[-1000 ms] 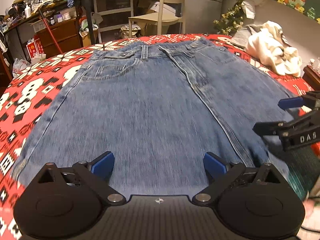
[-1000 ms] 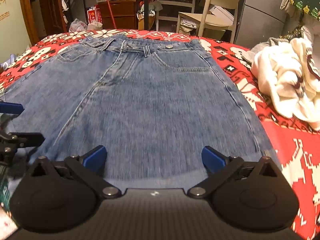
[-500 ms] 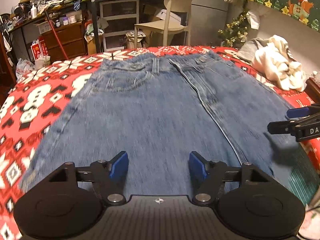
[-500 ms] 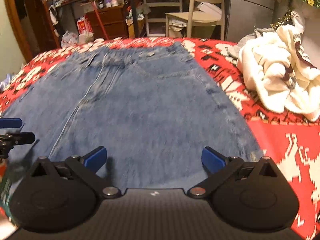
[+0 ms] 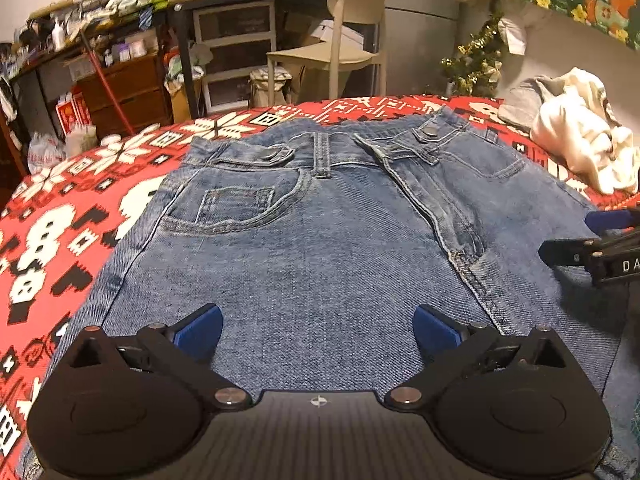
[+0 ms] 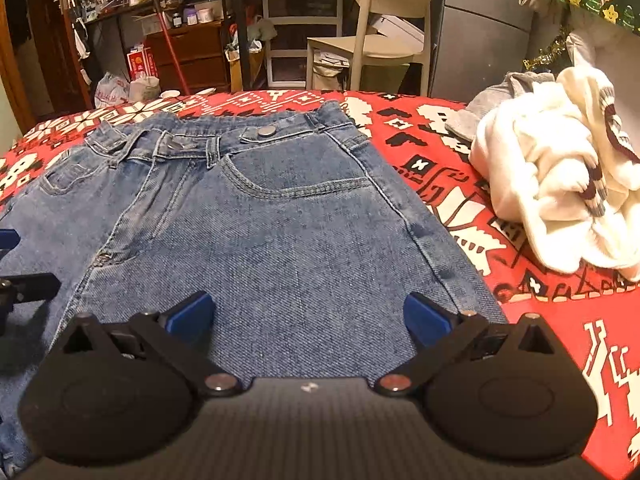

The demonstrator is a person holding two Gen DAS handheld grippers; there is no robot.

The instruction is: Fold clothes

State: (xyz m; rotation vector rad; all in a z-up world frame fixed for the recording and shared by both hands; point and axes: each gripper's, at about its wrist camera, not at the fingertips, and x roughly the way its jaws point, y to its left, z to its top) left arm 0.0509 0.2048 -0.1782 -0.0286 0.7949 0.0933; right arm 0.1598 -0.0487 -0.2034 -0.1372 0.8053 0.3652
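Hovering side by side over the jeans (image 5: 320,240) spread flat on the bed (image 5: 60,220), waistband at the far end, left tool (image 5: 318,330) still opening and right tool (image 6: 308,318) spread apart, both empty, each over its own leg.

The jeans (image 5: 320,240) lie flat on the red blanket (image 5: 60,220), with open room above them. On the right a pile of white clothes (image 6: 560,192) blocks the blanket's edge.
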